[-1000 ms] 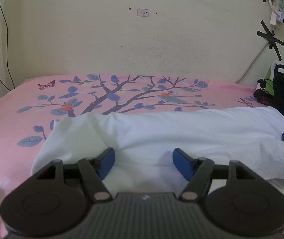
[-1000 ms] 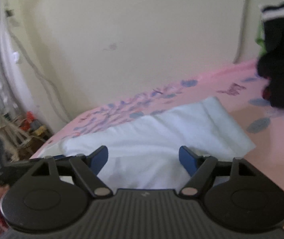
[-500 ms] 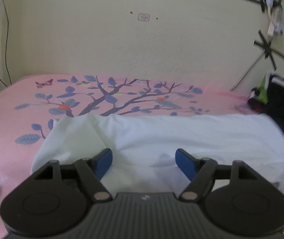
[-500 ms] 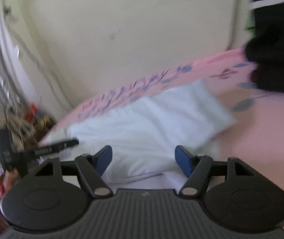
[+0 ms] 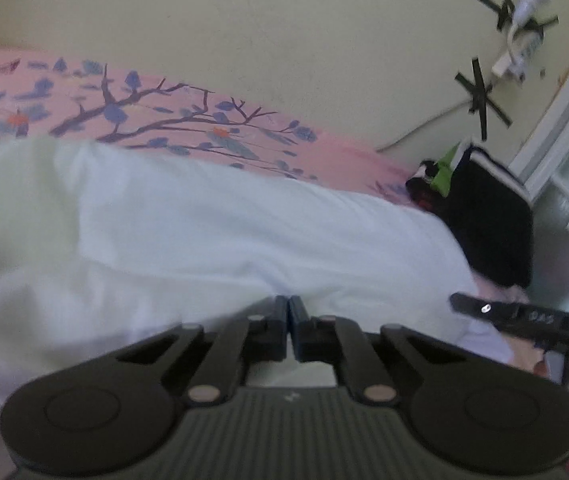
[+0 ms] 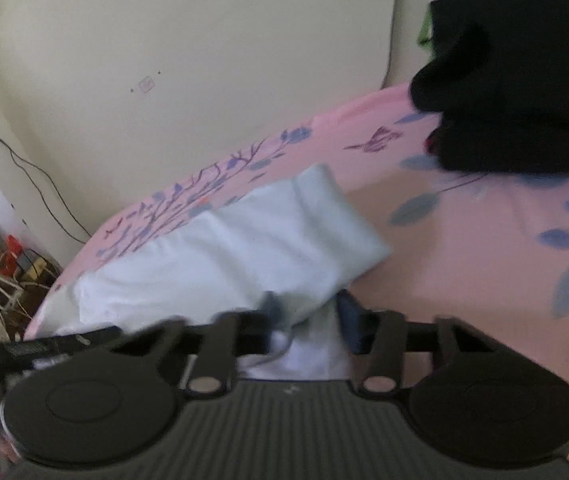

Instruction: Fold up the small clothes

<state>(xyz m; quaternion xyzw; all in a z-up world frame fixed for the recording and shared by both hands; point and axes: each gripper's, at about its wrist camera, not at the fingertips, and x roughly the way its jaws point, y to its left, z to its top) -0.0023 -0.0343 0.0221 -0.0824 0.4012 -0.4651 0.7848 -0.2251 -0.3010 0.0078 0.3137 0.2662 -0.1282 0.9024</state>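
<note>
We see the white garment (image 5: 220,232) lying across the pink sheet (image 5: 188,120), a dark pile (image 5: 488,224) at its far right end. Our left gripper (image 5: 289,312) has just snapped its jaws together at the garment's near edge, though we cannot tell whether any cloth is caught between them. Our right gripper (image 6: 309,316) has just been closing, its jaws now narrowed around the near hem with cloth between them, blurred.

white garment (image 5: 224,232) cropped left, blurred – dark clothes (image 6: 524,80) cropped
</note>
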